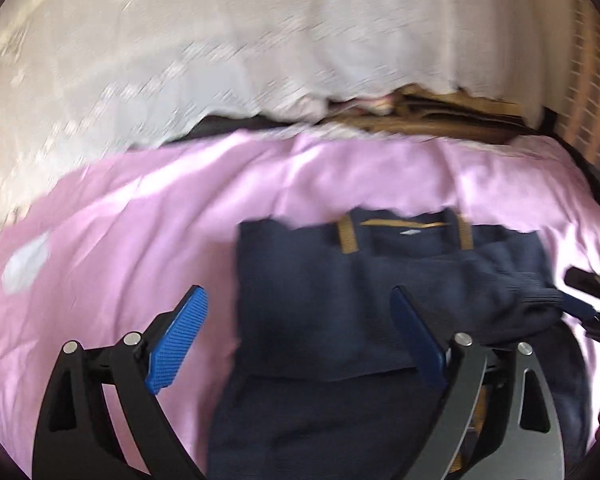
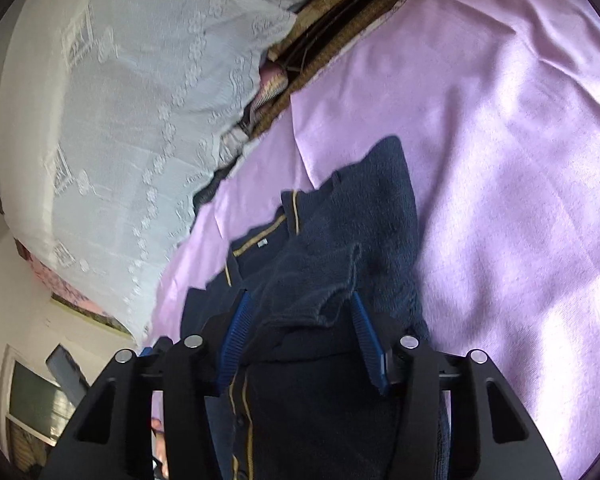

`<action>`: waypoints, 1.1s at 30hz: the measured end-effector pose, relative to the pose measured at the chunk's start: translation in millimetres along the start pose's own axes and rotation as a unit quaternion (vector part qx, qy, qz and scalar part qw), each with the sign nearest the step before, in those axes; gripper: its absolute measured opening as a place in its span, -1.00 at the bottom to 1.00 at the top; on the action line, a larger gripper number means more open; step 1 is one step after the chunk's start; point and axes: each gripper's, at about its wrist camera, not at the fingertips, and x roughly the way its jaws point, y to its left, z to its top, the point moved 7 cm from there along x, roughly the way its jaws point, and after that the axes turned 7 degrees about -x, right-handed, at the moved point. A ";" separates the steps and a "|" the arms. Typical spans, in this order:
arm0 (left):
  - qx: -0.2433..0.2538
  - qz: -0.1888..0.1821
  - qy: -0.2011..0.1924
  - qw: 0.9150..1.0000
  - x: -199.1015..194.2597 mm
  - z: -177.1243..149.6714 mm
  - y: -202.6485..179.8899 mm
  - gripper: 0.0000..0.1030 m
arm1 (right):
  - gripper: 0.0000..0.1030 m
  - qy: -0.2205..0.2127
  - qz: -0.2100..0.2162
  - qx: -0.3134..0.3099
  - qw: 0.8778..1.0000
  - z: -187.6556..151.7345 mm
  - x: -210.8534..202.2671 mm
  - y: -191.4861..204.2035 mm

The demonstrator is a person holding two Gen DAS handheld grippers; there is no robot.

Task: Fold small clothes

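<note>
A navy knitted cardigan (image 1: 340,280) with tan trim lies partly folded on the pink sheet (image 1: 120,220). My left gripper (image 1: 298,292) hovers over its body with the jaws open wide and nothing pinched between the blue pads (image 1: 180,336). In the right wrist view the cardigan (image 2: 372,216) runs away from me, and its ribbed sleeve cuff (image 2: 308,304) lies bunched between the jaws of my right gripper (image 2: 300,298). The jaws stand half apart and the cuff does not look squeezed. The right gripper (image 1: 580,302) also shows at the far right of the left wrist view, at the cuff's end.
A white lace-patterned cover (image 1: 220,40) is heaped beyond the sheet's far edge, with a woven mat (image 1: 440,120) showing under it. In the right wrist view the same cover (image 2: 120,140) fills the left side, and a window (image 2: 32,408) shows low on the left.
</note>
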 end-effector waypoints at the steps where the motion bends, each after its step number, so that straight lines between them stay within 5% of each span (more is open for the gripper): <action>1: -0.013 0.003 0.013 1.000 8.2 -3.1 9.0 0.74 | 0.01 0.011 -0.006 -0.002 1.000 -4.0 4.5 -0.6; 6: -0.077 -0.014 0.097 0.992 58.5 -35.2 38.4 0.83 | -0.12 0.026 -0.023 -0.017 0.999 -6.2 20.6 -3.2; 9: -0.102 -0.038 0.102 0.989 59.5 -35.4 44.0 0.84 | -0.30 0.031 -0.035 -0.029 0.998 -2.2 29.6 -2.6; 11: -0.090 -0.031 0.102 0.990 59.9 -37.1 41.5 0.85 | -0.76 0.023 -0.053 -0.052 0.997 3.4 35.9 0.5; 16: -0.092 -0.036 0.093 0.991 55.1 -36.2 40.7 0.85 | -0.78 -0.050 -0.049 -0.120 0.990 30.3 14.8 28.8; 21: -0.078 -0.024 0.106 0.991 58.5 -37.1 38.1 0.92 | -0.81 0.010 -0.095 -0.087 0.992 15.2 43.6 -20.5; 24: -0.083 -0.024 0.101 0.991 50.2 -34.4 43.3 0.92 | -0.78 0.004 -0.093 -0.086 0.992 21.2 31.1 -15.3; 27: -0.108 -0.013 0.051 0.993 29.6 -12.8 61.9 0.92 | -0.68 -0.035 -0.121 -0.087 0.988 27.9 9.1 -16.8; 29: -0.115 -0.023 0.041 0.992 25.8 0.0 64.3 0.92 | -0.69 -0.069 -0.100 -0.084 0.989 37.8 -2.6 -8.3; 33: -0.056 0.004 0.055 0.997 47.9 13.7 48.1 0.92 | -0.69 -0.048 -0.062 -0.123 0.989 43.4 17.3 23.8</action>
